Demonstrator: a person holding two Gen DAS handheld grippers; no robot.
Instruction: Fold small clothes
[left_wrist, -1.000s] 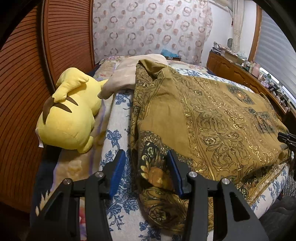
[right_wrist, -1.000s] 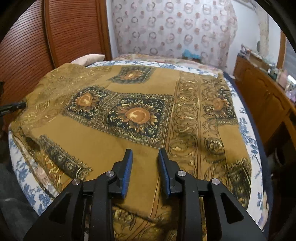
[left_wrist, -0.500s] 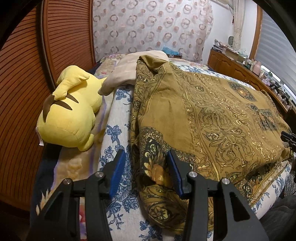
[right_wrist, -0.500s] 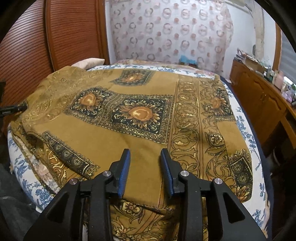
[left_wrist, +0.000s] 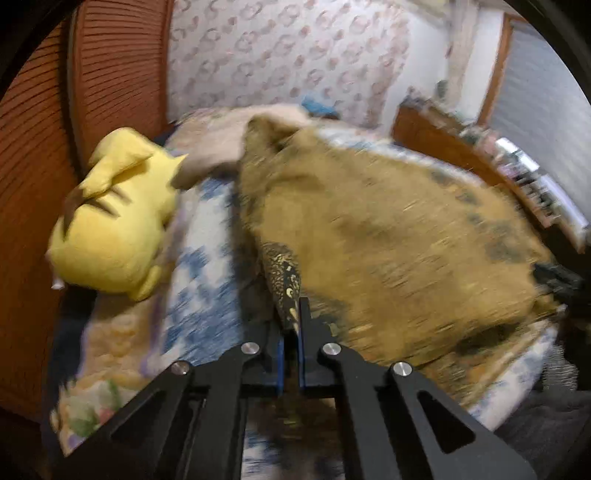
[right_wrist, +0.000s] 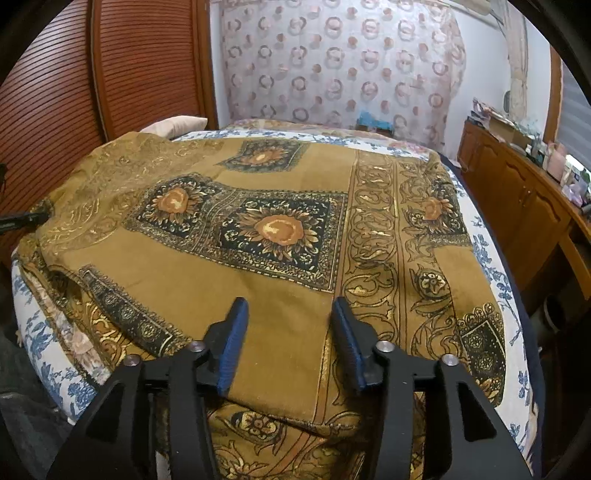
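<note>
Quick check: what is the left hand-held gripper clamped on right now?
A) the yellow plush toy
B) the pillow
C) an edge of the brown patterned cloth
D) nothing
C: the left hand-held gripper is shut with a dark-patterned edge of the brown patterned cloth pinched between its pads.

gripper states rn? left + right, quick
Left gripper: shut on the gold patterned cloth, pinching its near edge.
Right gripper: open, jaws opening, hovering over the cloth's near edge, holding nothing.
</note>
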